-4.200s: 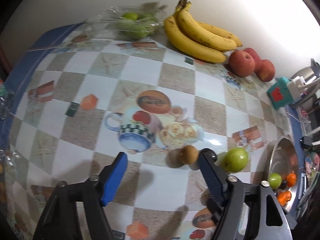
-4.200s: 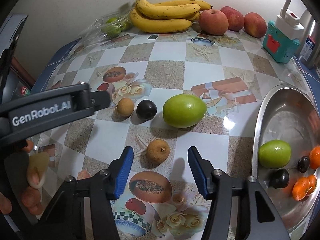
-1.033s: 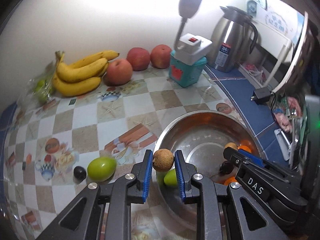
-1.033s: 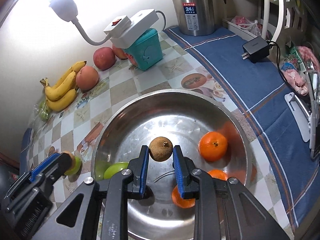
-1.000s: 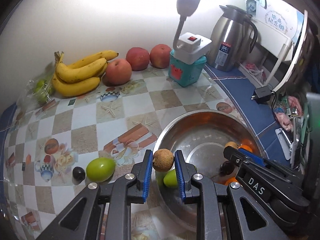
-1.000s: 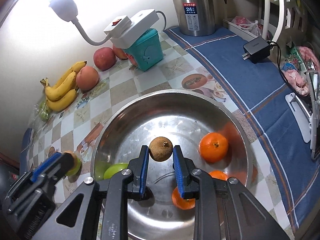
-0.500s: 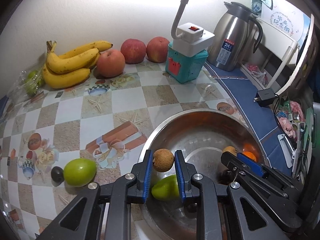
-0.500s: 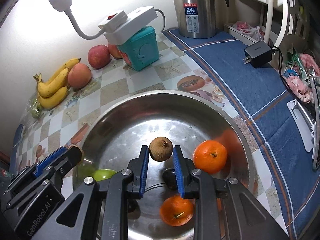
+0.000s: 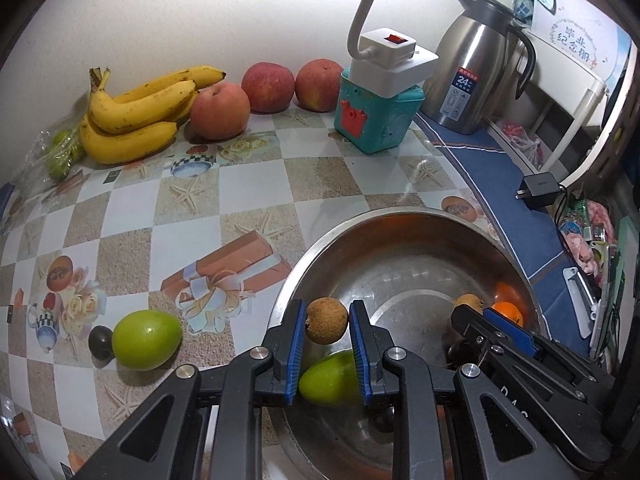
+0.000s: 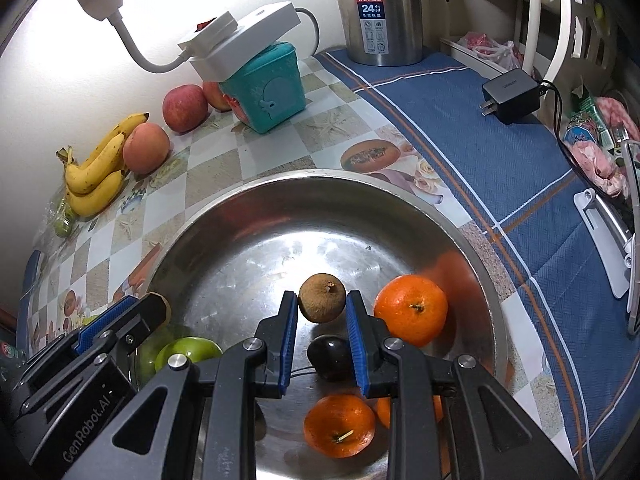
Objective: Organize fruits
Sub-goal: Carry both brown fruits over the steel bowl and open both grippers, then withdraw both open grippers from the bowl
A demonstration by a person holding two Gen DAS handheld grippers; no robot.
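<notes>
My left gripper (image 9: 326,322) is shut on a small brown round fruit (image 9: 326,321) and holds it over the near-left rim of the steel bowl (image 9: 400,216). My right gripper (image 10: 322,305) is shut on a second small brown fruit (image 10: 322,298) above the bowl (image 10: 320,176). In the bowl lie oranges (image 10: 411,309), a dark plum (image 10: 329,358) and a green fruit (image 9: 330,380). On the table a green fruit (image 9: 147,339) and a dark plum (image 9: 100,342) lie left of the bowl.
Bananas (image 9: 136,116), three apples (image 9: 220,110), a bag of green fruit (image 9: 60,152), a teal box (image 9: 376,118) with a white lamp base and a steel thermos (image 9: 476,76) line the back wall. A black charger (image 10: 512,94) lies on the blue cloth at right.
Both grippers have moved in lower over the bowl with their brown fruits still held. The bowl and its contents look larger now.
</notes>
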